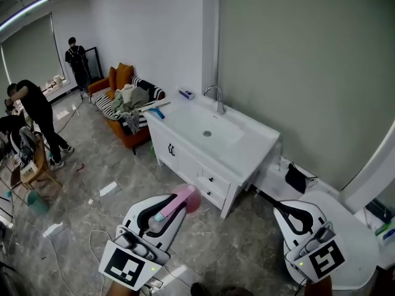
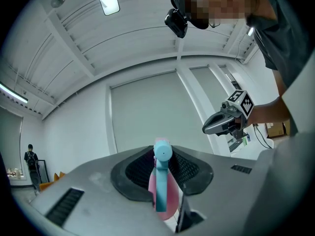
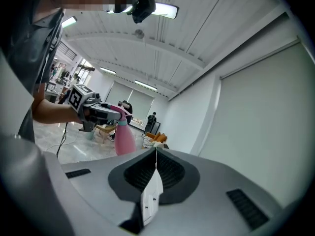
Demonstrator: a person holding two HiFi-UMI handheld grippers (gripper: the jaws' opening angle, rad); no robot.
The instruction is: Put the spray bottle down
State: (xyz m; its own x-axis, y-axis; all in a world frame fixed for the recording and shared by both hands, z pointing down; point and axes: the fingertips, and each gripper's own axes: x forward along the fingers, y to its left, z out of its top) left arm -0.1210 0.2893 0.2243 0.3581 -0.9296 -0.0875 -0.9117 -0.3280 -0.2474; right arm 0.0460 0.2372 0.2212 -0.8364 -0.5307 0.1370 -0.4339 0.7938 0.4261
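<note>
The pink spray bottle [image 2: 167, 196] is pinched by its blue top between the left gripper's [image 2: 162, 178] fingers, body below them (base hidden). The right gripper's [image 3: 155, 156] fingers are pressed together, empty. The white sink cabinet [image 1: 247, 147] stands beyond both.

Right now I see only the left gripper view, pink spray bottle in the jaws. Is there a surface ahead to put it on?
Observer: Yes. The head view shows a white sink cabinet ahead of the left gripper.
Operator: Is its top free?
Observer: Mostly; a faucet stands at the back and a small thing lies left of it.
Operator: Is my other gripper empty?
Observer: Yes. In its own view the right gripper is shut on nothing.
</note>
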